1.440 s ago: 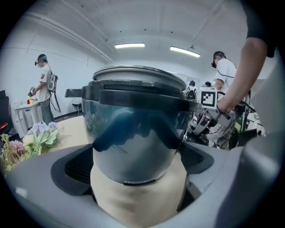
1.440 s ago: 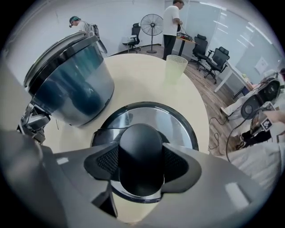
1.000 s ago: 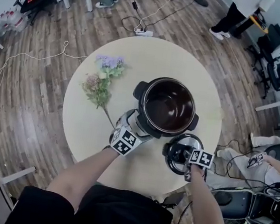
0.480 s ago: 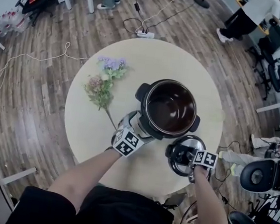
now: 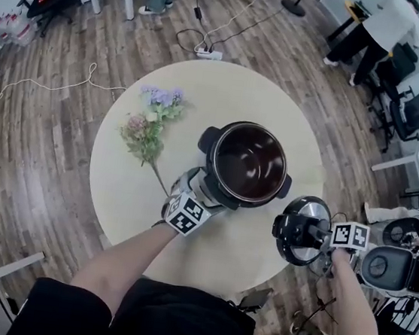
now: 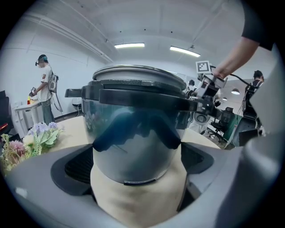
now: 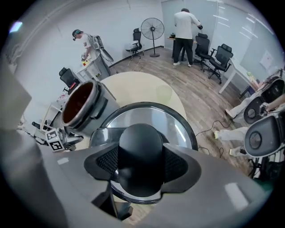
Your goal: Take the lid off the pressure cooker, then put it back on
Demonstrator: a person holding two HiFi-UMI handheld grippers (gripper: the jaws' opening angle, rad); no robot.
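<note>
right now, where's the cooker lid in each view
head view: lid lower right, below and right of the open pot, held in the right tongs.
left gripper view: cannot make it out; only the right tongs' marker cube shows, upper right.
right gripper view: dead centre, black knob between the tongs.
shared landmark: the open pot, centre in head view, filling left gripper view, upper left in right gripper view.
</note>
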